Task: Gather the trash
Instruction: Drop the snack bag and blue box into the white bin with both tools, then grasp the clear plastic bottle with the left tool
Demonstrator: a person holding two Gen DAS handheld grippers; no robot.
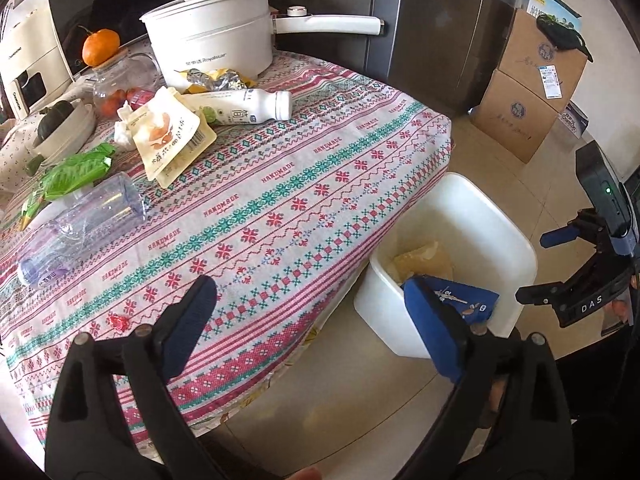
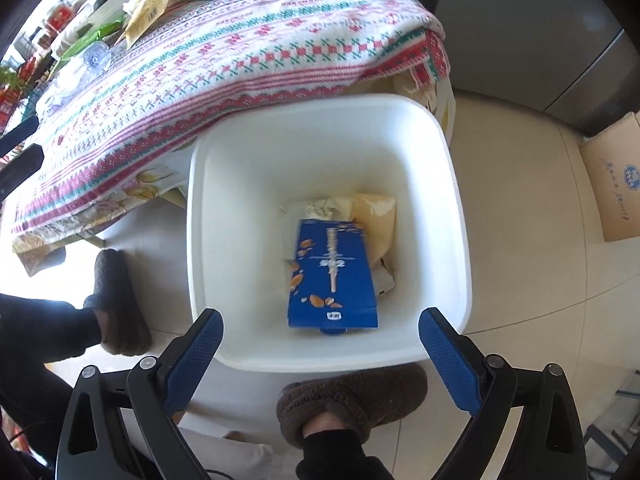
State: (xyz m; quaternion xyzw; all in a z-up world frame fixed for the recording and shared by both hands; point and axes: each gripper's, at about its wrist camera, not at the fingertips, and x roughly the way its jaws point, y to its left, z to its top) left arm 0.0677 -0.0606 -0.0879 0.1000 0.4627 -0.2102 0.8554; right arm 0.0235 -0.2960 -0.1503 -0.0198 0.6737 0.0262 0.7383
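The left gripper [image 1: 310, 320] points forward and slightly down, its two blue-padded fingers [image 1: 188, 322] spread wide with nothing between them. The right gripper [image 2: 320, 344] is tilted steeply downward, its jaws equally wide apart and empty. In the left wrist view it shows at the right edge, where a bit of the holding hand [image 1: 618, 308] seems to peek out behind it.

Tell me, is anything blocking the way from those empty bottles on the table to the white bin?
Nothing visible does. The clear bottle and milk bottle lie on open tablecloth, and the white bin sits uncovered just past the table's edge.
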